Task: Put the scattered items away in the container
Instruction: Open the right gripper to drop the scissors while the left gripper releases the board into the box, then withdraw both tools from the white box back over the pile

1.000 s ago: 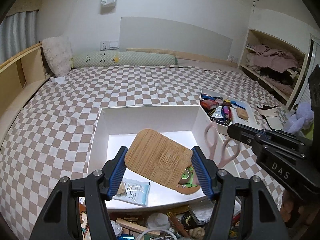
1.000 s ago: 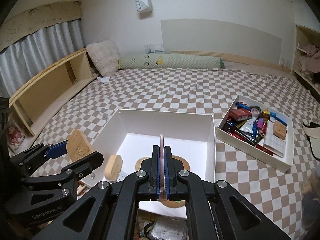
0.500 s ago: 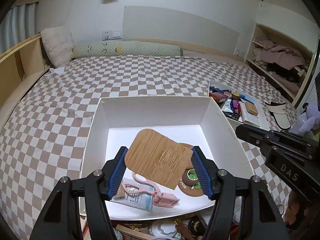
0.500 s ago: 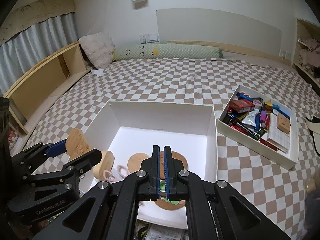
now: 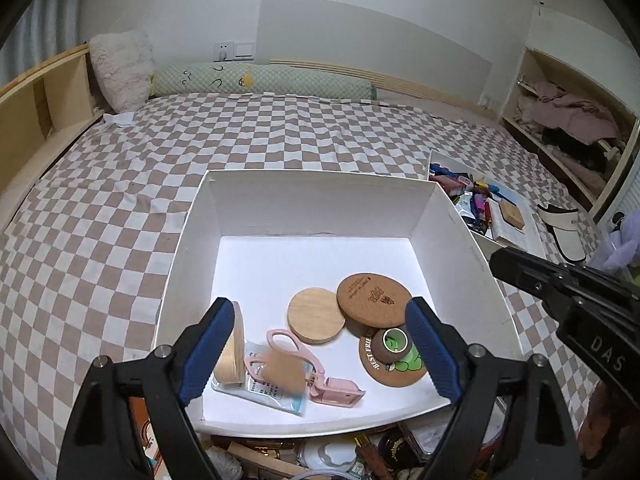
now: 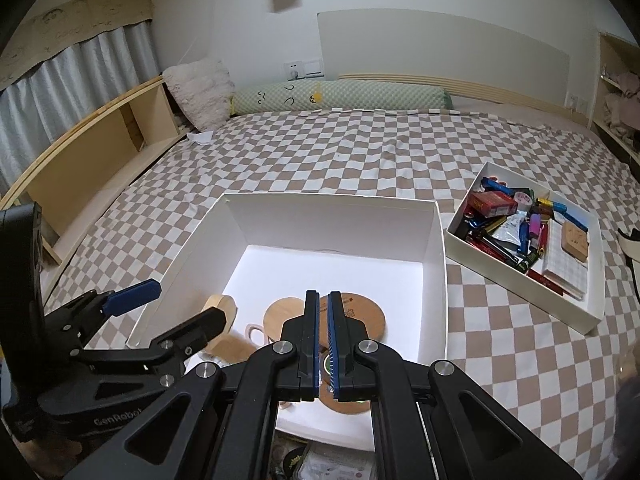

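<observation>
- Your left gripper [image 5: 318, 350] is opening wide, and the blurry flat wooden board [image 5: 280, 372] is dropping out of it.
- The board is inside the big white box [image 5: 320, 196], near its front left corner.
- It looks stiff, light and smooth; hold its thin edges.
- Your right gripper [image 6: 323, 346] is pressed together and holds nothing.
- The box sits on a soft checkered bed [image 5: 120, 184].

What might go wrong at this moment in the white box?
1. The left gripper jaws are opening with nothing pressed between them. The blurred wooden board seems to be dropping onto the pink scissors in the white box; it may bounce or mark them.
2. A pale wooden piece stands on edge beside one finger; pulling back might knock it over.
</observation>
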Motion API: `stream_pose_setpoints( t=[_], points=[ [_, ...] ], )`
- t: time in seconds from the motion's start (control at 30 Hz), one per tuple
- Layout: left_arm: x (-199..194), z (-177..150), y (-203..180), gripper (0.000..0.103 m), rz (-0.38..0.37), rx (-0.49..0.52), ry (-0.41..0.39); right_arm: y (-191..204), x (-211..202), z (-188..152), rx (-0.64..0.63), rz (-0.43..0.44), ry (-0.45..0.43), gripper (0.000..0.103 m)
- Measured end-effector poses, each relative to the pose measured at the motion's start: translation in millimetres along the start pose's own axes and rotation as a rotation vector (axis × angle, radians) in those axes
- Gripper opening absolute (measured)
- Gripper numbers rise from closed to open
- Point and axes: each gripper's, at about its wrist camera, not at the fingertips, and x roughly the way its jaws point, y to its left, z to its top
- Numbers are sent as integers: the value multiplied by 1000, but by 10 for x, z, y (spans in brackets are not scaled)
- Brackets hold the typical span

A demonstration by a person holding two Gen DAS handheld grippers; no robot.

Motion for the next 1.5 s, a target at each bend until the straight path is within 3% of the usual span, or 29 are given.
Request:
stream_pose_setpoints(
  t=[0.8, 0.93, 1.0, 1.07, 1.1, 1.5],
  points=[
    [-348, -171, -106, 88, 15, 49, -13, 163, -368, -141, -39, -47, -33, 5],
    [-430, -202, -126, 101, 15, 49, -21, 175, -429, -171, -42, -75, -40, 6],
    [-475, -215, -140, 102, 23, 60, -25, 176, -464, -189, -47, -95, -45, 22],
    [-522, -230, -151, 102, 31, 72, -30, 166, -511, -219, -44, -123, -59, 94],
    [-541, -234, -155, 102, 33, 74, -32, 163, -545, -237, -43, -138, -77, 99],
    [-810, -332, -174, 102, 53, 73, -60, 223, -790, -328, -62, -164, -113, 103]
  ],
)
